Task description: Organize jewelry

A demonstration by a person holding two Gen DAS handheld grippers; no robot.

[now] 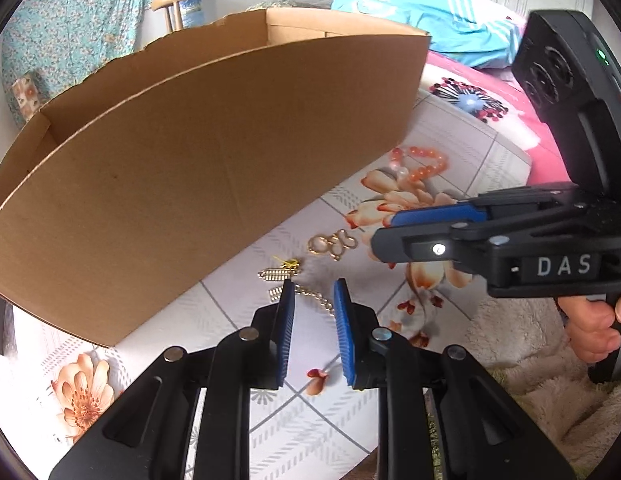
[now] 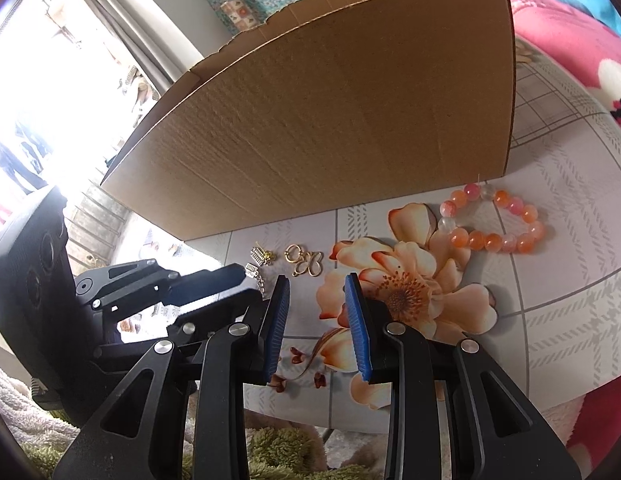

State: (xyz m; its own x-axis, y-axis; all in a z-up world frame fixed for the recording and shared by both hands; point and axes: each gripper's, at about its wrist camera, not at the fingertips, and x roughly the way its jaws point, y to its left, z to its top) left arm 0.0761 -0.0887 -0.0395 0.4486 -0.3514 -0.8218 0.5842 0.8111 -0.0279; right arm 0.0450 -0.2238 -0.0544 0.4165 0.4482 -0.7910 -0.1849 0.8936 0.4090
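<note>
Floral tablecloth (image 2: 570,240) is still strewn with bracelet (image 2: 496,220), gold rings (image 2: 304,262) and chain (image 1: 314,298) near the box (image 2: 330,120); nothing is seen boxed. Left gripper (image 1: 313,330) and right gripper (image 2: 316,326) are held part-open, empty.

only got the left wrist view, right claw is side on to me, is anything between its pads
Observer: No. In the right wrist view the right claw is open with nothing between its pads. It hangs over a printed flower.
Operator: ok and the orange thing past it, half hidden for me
Observer: That is a bead bracelet. It lies as one whole closed loop just in front of the right corner of the cardboard box.
</note>
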